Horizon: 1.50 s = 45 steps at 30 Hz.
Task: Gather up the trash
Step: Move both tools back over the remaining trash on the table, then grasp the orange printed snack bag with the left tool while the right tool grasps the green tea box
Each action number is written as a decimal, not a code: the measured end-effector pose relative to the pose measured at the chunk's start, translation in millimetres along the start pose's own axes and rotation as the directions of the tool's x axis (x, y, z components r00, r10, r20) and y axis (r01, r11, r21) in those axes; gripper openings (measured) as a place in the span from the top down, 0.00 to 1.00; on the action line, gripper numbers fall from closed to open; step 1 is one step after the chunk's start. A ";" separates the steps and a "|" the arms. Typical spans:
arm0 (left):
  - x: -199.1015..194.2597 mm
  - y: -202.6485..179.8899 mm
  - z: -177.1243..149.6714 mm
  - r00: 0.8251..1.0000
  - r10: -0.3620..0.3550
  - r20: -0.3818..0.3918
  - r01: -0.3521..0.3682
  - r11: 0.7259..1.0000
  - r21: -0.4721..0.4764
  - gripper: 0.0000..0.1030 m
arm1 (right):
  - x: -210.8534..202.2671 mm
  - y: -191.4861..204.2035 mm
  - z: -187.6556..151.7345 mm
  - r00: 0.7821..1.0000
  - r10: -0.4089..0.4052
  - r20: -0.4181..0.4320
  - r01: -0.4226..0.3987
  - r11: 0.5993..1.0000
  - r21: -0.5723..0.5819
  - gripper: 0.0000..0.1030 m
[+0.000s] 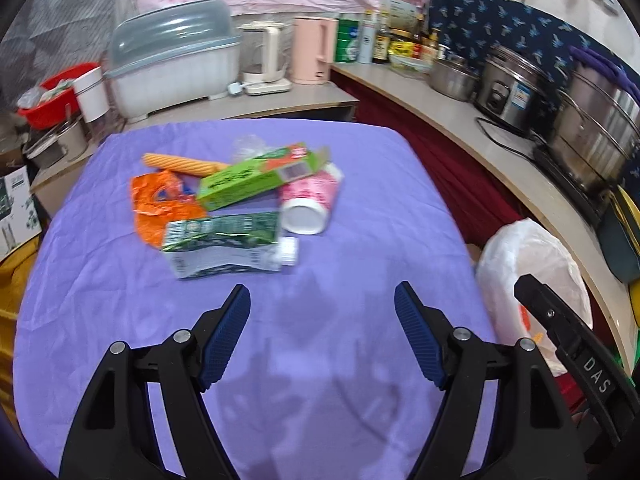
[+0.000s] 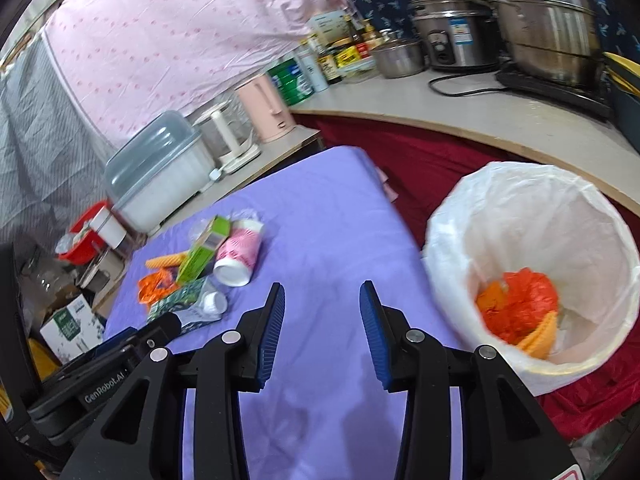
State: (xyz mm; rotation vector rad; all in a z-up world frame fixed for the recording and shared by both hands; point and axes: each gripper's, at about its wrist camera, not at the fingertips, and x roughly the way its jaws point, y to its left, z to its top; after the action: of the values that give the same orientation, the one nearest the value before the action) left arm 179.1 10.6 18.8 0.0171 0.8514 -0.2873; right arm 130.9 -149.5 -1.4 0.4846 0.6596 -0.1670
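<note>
A pile of trash lies on the purple tablecloth [image 1: 360,200]: a green and white carton [image 1: 222,246], a green box [image 1: 256,178], a pink paper cup [image 1: 310,204] on its side, an orange wrapper [image 1: 160,204] and a ridged yellow stick [image 1: 180,162]. My left gripper [image 1: 322,308] is open and empty, just short of the carton. My right gripper [image 2: 322,304] is open and empty above the cloth's right side, left of a white-lined bin [image 2: 532,256] that holds orange trash [image 2: 516,308]. The pile also shows in the right wrist view [image 2: 200,268].
The bin [image 1: 528,276] stands on the floor off the table's right edge by a red cloth [image 1: 452,176]. A counter behind holds a dish box [image 1: 172,60], kettles [image 1: 310,50], bottles and steel pots [image 1: 512,88]. A red basin [image 1: 52,96] sits at the left.
</note>
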 end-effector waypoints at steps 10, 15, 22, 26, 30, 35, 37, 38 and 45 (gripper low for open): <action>5.5 97.8 10.6 0.995 0.097 -0.008 -0.098 0.988 -0.117 0.28 | 46.6 63.7 -17.2 0.995 0.057 -0.076 -0.062 0.996 -0.062 0.62; 17.3 142.4 17.2 0.993 0.119 -0.028 -0.122 0.973 -0.196 0.26 | 70.3 80.7 -15.5 0.993 0.069 -0.100 -0.076 0.995 -0.070 0.62; 41.3 176.2 29.6 0.991 0.117 -0.060 -0.129 0.955 -0.267 0.19 | 101.1 100.5 -5.3 0.991 0.076 -0.108 -0.084 0.994 -0.074 0.48; 57.3 181.5 40.0 0.990 0.126 -0.065 -0.139 0.954 -0.266 0.16 | 119.9 107.7 5.0 0.991 0.078 -0.105 -0.086 0.994 -0.073 0.46; 79.7 188.2 51.4 0.987 0.130 -0.093 -0.151 0.952 -0.268 0.16 | 136.9 110.5 20.1 0.993 0.078 -0.085 -0.084 0.994 -0.067 0.46; 109.5 197.8 56.8 0.983 0.129 -0.134 -0.162 0.945 -0.283 0.16 | 160.3 106.1 46.0 0.996 0.068 -0.060 -0.071 0.996 -0.051 0.48; 118.6 200.8 57.1 0.983 0.115 -0.146 -0.154 0.944 -0.292 0.16 | 167.8 105.2 53.0 0.996 0.069 -0.056 -0.072 0.996 -0.050 0.54; 122.8 201.6 56.8 0.982 0.112 -0.149 -0.152 0.944 -0.294 0.16 | 172.7 106.0 56.2 0.996 0.067 -0.057 -0.070 0.996 -0.057 0.56; 143.8 201.6 55.2 0.981 0.092 -0.169 -0.140 0.944 -0.297 0.24 | 202.3 110.2 58.3 0.992 0.071 -0.101 -0.079 0.994 -0.072 0.80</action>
State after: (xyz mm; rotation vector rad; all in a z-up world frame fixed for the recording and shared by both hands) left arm 361.2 162.3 -71.7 -0.2040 1.0372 -0.0389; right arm 353.9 -80.5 -46.0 0.4457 0.7401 -0.0469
